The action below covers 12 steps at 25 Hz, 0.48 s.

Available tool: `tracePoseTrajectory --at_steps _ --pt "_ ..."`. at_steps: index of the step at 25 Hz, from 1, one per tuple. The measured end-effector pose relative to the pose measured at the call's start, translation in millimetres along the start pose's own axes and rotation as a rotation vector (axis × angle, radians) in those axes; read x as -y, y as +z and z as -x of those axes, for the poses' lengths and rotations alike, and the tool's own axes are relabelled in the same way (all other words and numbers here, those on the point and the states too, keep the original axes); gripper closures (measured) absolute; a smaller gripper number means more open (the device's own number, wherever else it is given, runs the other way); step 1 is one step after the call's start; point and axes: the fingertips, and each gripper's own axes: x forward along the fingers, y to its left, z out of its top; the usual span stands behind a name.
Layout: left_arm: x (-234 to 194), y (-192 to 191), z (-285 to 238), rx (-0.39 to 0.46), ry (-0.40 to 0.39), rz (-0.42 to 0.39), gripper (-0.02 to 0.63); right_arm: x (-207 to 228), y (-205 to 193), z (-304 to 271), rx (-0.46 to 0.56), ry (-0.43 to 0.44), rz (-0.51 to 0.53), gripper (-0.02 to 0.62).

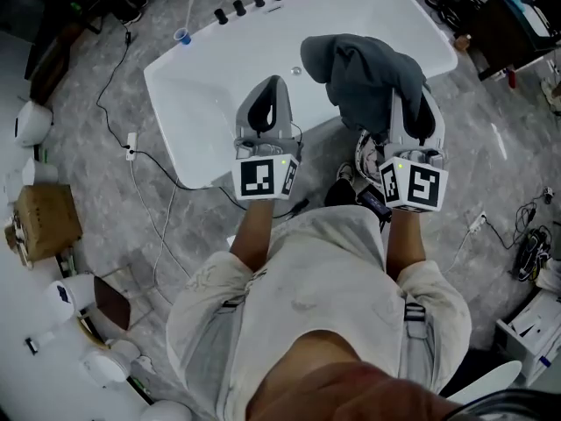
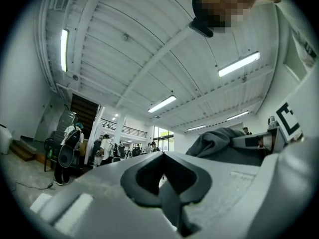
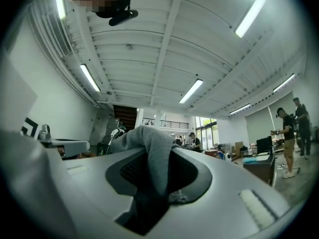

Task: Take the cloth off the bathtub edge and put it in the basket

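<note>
Item: dark grey cloth (image 1: 364, 73). Off the tub edge, bunched and draped over the tip of the right gripper (image 1: 410, 103), whose jaws are clamped on a fold of it. It hangs above the near rim of the white bathtub (image 1: 175, 112).
Item: left gripper (image 1: 270, 84). Jaws closed together, nothing between them, held level beside the right one over the tub.
Item: black tap fittings (image 1: 238, 9) along the far rim.

You stand on a grey marbled floor (image 1: 88, 86) strewn with black cables (image 1: 529, 249), a cardboard box (image 1: 44, 222) at your left. Overhead (ribbed and white) the ceiling (image 2: 124, 44) carries tube lights (image 2: 239, 63); a dark staircase (image 2: 82, 114) rises far off.
</note>
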Motion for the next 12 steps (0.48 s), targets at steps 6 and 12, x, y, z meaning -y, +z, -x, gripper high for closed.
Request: tracePoseTrajectory --at_steps 6,12 --pt "78 -15 -46 -0.012 -0.187 0.036 0.606 78 -7 38 -0.030 -0.185 0.022 0.485" --pt "145 -32 -78 -0.021 -0.335 0.075 0.606 135 -14 71 -0.057 -0.325 0.056 0.485"
